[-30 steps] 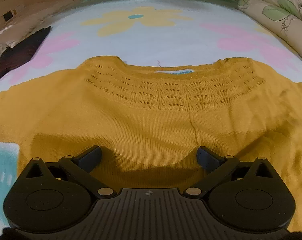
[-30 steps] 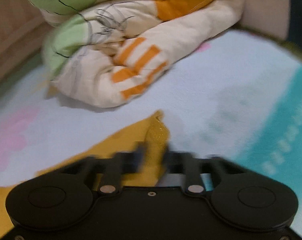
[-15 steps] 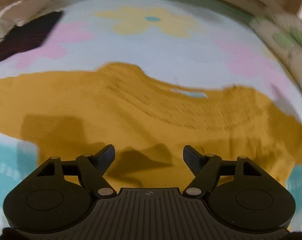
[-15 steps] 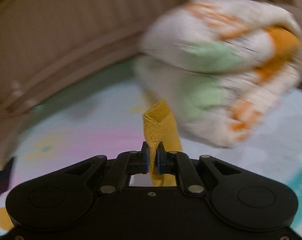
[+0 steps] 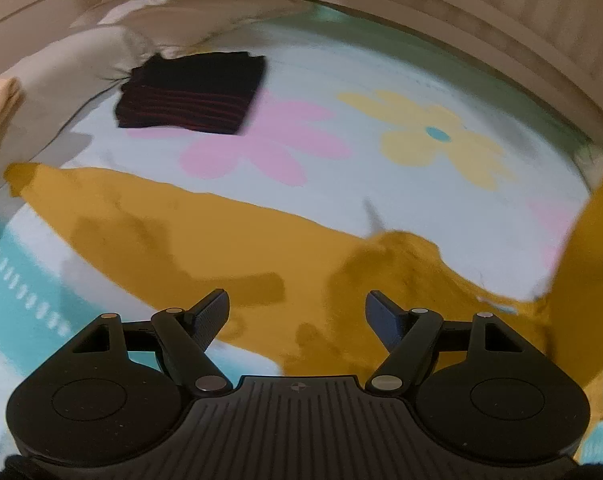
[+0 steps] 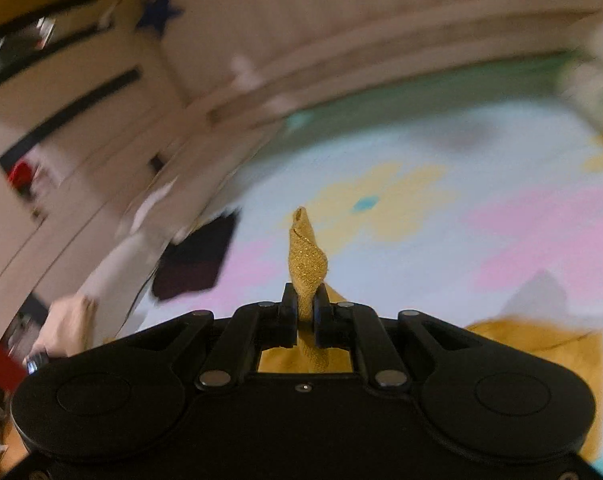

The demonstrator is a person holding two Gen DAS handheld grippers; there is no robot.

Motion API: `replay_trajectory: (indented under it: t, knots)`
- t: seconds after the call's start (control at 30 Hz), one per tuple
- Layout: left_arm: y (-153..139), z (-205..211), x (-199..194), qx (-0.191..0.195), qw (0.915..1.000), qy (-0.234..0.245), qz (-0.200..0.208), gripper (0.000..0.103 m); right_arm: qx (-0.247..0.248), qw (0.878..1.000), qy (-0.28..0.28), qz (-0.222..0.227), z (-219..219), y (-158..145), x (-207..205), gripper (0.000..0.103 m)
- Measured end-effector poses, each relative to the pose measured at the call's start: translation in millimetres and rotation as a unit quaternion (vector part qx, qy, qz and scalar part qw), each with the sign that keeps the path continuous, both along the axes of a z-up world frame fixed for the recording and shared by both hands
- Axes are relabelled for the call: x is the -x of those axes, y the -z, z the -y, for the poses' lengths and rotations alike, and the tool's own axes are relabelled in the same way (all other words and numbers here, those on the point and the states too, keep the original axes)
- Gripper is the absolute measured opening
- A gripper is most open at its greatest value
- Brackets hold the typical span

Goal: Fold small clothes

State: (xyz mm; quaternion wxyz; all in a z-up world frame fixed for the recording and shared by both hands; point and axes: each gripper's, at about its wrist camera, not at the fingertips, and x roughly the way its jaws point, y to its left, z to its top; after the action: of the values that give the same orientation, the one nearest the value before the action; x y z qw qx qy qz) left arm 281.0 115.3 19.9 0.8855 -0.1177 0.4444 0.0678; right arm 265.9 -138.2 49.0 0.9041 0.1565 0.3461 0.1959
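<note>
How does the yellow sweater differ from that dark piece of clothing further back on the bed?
The yellow sweater lies spread out and unfolded; the dark garment is folded into a neat rectangle. The sweater is plain mustard knit; the dark one shows thin red stripes. One end of the sweater is pinched in the right gripper, while nothing touches the dark garment. Both rest on the flowered bedsheet.
</note>
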Motion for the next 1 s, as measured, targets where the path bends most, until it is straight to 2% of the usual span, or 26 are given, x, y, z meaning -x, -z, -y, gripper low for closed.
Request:
replay_trajectory:
  t: [0.13, 0.2, 0.23, 0.3, 0.37, 0.47, 0.57, 0.67, 0.8, 0.9, 1.0]
  knots:
    - [-2, -10, -2, -0.016, 0.9998, -0.004, 0.006, 0.074, 0.036, 0.998, -0.031, -0.032, -62, 52, 0, 0.015]
    - [-1, -9, -4, -0.025, 0.9997, 0.002, 0.008, 0.074, 0.055, 0.997, -0.039, -0.043, -76, 73, -3, 0.017]
    - [0, -9, -5, -0.026, 0.9996, 0.004, 0.008, 0.074, 0.065, 0.996, -0.043, -0.047, -83, 84, -3, 0.024]
    - [0, -10, -4, -0.022, 0.9997, 0.007, 0.009, 0.074, 0.071, 0.994, -0.056, -0.054, -88, 97, -4, 0.03]
    - [2, -8, -7, -0.019, 0.9997, 0.013, 0.01, 0.074, 0.062, 0.994, -0.07, -0.052, -89, 100, 2, 0.046]
    - [8, -2, -8, -0.023, 0.9992, 0.03, 0.01, 0.074, 0.054, 0.995, -0.079, -0.031, -69, 90, 8, 0.055]
    - [16, 10, -8, -0.019, 0.9988, 0.045, -0.001, 0.074, 0.054, 0.997, -0.058, -0.017, -36, 81, 4, 0.056]
    - [28, 25, -9, -0.014, 0.9976, 0.065, -0.02, 0.074, 0.055, 0.998, -0.002, -0.015, 19, 75, -2, 0.059]
    - [51, 36, -12, -0.015, 0.9949, 0.082, -0.057, 0.074, 0.062, 0.994, 0.082, -0.029, 98, 78, -10, 0.059]
    - [70, 38, -16, -0.024, 0.9928, 0.085, -0.081, 0.074, 0.088, 0.989, 0.113, -0.041, 132, 85, -18, 0.061]
    - [76, 44, -18, -0.054, 0.9903, 0.107, -0.071, 0.074, 0.121, 0.986, 0.103, -0.042, 139, 90, -32, 0.064]
